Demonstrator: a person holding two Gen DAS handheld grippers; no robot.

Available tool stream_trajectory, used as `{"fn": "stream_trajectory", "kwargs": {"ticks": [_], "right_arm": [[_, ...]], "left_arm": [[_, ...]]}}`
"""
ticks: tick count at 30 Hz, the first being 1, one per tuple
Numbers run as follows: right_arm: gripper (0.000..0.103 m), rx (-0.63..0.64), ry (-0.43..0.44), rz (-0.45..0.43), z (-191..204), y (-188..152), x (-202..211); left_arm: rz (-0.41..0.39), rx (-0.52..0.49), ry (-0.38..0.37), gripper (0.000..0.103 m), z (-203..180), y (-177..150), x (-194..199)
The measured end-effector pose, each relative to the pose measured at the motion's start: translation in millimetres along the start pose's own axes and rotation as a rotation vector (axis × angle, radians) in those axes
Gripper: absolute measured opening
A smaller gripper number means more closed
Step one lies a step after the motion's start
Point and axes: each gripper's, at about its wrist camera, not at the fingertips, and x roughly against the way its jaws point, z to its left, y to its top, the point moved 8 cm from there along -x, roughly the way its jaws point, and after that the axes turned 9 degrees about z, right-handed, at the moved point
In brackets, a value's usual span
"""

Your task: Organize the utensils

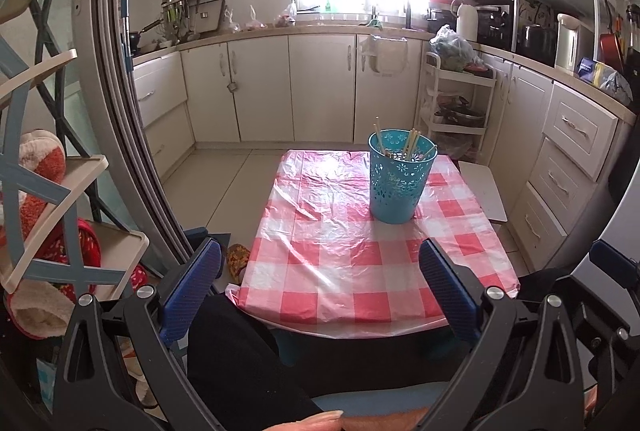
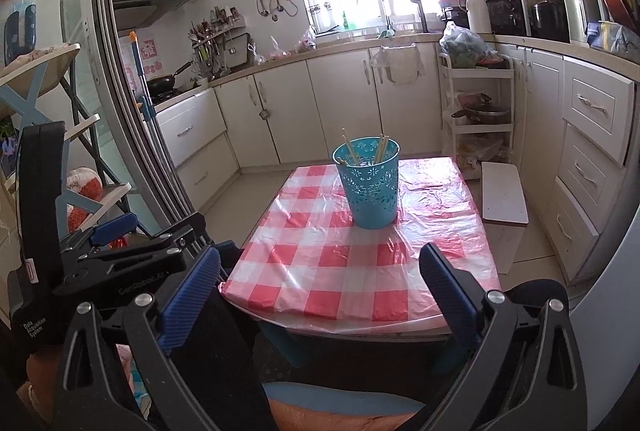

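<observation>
The left tongs [image 1: 320,263] stand wide apart with nothing between them, their blue pads [image 1: 192,291] held back over the near edge of the desk [image 1: 320,271], well short of the blue cup [image 1: 400,183]. The right tongs [image 2: 320,267] are spread just as wide and equally empty, also on the near side of the cup and apart from it. In the right wrist view the left tool's black body shows off to the left of the cup, beyond the desk's near left corner.

The cup, a pierced blue plastic holder, stands upright on the desk toward its far end. Several pale chopsticks [image 1: 412,143] lean inside it, their ends poking above the rim. The red-and-white checked cloth [image 1: 340,223] under a clear plastic sheet covers the desk around the cup, and nothing else lies on it.

To the right of the cup, beside the desk, stands a small white stool [image 2: 504,199]. Beyond the cup, a white tiered cart [image 2: 480,103] holds pans and bags against the cream cabinets [image 1: 320,87]. Above those, behind the cup, a bright window washes out the sink area. Left of the cup, past a sliding door frame, a slatted rack [image 1: 60,191] carries slippers. Below the tongs, nearer than the cup, the person's dark-clad legs [image 1: 240,359] show.
</observation>
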Motion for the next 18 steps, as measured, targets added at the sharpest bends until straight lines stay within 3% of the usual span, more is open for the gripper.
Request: {"fn": "stream_trajectory", "kwargs": {"ticks": [18], "right_arm": [[0.096,0.01,-0.011,-0.011,1,1,6]], "left_arm": [[-0.045,-0.008,0.0,0.095,-3,2,18]]}}
